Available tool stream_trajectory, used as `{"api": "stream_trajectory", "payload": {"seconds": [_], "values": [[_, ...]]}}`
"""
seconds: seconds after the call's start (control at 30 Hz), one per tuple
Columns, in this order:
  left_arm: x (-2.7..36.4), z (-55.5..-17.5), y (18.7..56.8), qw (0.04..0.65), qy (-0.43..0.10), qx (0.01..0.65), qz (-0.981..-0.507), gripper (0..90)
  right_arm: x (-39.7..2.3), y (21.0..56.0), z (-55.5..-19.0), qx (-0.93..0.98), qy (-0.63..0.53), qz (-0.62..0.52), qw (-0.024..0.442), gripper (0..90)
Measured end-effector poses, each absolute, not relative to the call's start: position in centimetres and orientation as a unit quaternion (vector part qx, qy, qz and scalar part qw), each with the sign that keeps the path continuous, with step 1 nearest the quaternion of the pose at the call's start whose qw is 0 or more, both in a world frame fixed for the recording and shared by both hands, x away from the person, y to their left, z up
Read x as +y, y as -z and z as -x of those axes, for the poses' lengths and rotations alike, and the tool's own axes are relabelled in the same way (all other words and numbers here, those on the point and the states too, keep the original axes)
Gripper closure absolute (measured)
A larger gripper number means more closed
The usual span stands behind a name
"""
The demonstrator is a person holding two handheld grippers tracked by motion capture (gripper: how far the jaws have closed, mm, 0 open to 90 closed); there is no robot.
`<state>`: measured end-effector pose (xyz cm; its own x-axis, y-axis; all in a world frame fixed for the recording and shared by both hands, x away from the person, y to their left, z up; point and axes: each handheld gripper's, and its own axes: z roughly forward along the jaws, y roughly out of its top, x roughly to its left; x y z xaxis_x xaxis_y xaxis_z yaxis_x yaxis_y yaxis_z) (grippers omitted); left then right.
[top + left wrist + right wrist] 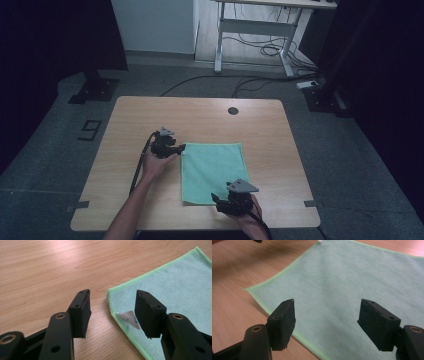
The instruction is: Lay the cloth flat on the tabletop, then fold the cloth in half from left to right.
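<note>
Flanking cloth (212,171), left gripper (176,148), right gripper (221,201), seemingly hovering

I'm seeing a dim, bluish, soft high view with black corners; pale glare is lying on the table (37,267), and the towel (352,277) is blurring far off.

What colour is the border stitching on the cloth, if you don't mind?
Bright green, edging the paler teal cloth; the left gripper view shows it best.
</note>
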<state>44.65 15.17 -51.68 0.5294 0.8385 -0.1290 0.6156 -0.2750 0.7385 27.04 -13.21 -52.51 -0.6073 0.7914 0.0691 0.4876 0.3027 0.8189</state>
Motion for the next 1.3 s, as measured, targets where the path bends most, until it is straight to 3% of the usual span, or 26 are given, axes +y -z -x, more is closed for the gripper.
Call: {"api": "stream_trajectory", "payload": {"seconds": [0.47,0.87,1.3], "values": [[15.2,-46.2,51.7,0.380,-0.153,0.478,-0.777,50.0,-10.7,52.4,-27.5,0.802,-0.431,-0.379,0.168,31.1],[13.7,-47.5,53.2,0.359,-0.138,0.477,-0.790,55.2,-8.3,52.1,-28.0,0.812,-0.453,-0.339,0.146,38.4],[13.8,-47.2,53.6,0.360,-0.111,0.481,-0.792,84.3,-5.5,52.8,-27.5,0.830,-0.452,-0.306,0.118,41.6]]}}
